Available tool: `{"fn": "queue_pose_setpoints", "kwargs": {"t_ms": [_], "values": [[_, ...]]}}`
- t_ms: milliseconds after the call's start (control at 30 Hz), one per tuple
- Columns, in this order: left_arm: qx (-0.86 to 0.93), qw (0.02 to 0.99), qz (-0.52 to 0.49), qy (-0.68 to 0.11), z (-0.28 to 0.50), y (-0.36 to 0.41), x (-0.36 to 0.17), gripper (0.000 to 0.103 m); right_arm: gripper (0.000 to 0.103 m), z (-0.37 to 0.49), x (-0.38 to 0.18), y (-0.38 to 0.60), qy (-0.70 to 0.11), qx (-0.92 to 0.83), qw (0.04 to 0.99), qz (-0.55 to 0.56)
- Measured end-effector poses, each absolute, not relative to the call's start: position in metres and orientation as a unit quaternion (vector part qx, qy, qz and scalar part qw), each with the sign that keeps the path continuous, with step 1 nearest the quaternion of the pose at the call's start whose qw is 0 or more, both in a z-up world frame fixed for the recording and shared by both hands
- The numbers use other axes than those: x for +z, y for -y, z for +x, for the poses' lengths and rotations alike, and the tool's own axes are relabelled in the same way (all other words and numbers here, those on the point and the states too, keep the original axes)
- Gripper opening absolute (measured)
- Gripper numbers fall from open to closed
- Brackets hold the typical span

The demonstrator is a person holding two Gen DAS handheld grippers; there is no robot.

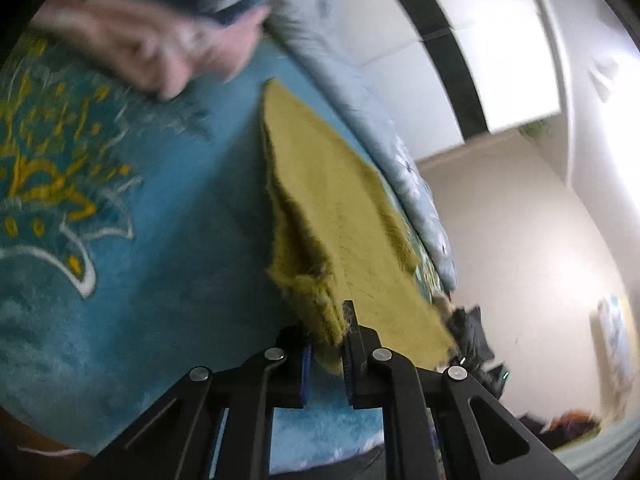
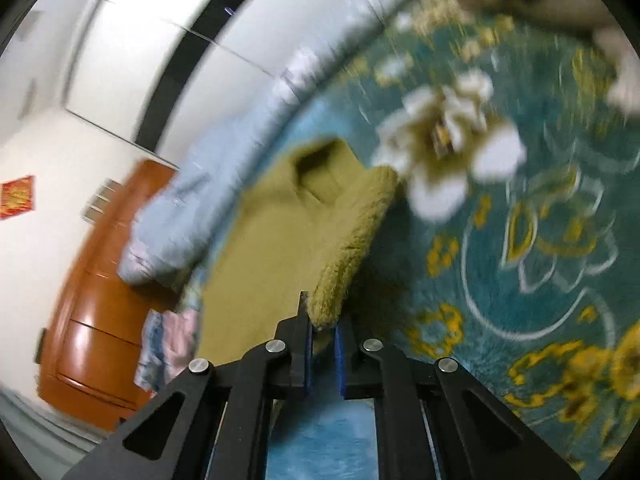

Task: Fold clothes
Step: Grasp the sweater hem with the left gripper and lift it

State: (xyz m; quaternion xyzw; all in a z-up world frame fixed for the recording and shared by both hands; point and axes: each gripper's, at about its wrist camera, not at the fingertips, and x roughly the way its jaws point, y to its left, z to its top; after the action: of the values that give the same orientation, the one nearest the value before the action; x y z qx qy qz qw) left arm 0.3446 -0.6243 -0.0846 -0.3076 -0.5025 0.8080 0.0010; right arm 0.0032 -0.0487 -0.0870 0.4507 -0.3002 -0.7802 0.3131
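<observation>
left gripper: closed on stacked edge of yellow-green sweater | right gripper: closed on its thick rolled edge | sweater stretches forward from both grippers, over teal rug

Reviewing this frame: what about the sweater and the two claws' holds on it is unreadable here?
- Left wrist view: olive-green knitted sweater shows edge-on; its far end is blurred. A smeared hand sits above.
- Right wrist view: motion blur; right claw and a knit fold hide the sweater's near edge.
- Left claw: layers gripped uncountable.
</observation>
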Motion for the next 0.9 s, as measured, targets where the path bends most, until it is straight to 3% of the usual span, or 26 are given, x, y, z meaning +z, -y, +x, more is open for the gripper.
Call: {"fn": "queue_pose_setpoints", "kwargs": {"t_ms": [100, 400, 900], "values": [[0.803, -0.009, -0.331, 0.496, 0.348, 0.625, -0.095, 0.013, 0.008, 0.004, -0.08, 0.042, 0.284, -0.79, 0.311, 0.446], [0.786, -0.043, -0.375, 0.49, 0.345, 0.626, -0.131, 0.013, 0.008, -0.005, -0.149, 0.044, 0.297, -0.756, 0.25, 0.526], [0.808, 0.037, -0.329, 0.488, 0.328, 0.643, -0.089, 0.013, 0.009, -0.013, -0.104, 0.052, 0.296, -0.763, 0.3, 0.49]]}}
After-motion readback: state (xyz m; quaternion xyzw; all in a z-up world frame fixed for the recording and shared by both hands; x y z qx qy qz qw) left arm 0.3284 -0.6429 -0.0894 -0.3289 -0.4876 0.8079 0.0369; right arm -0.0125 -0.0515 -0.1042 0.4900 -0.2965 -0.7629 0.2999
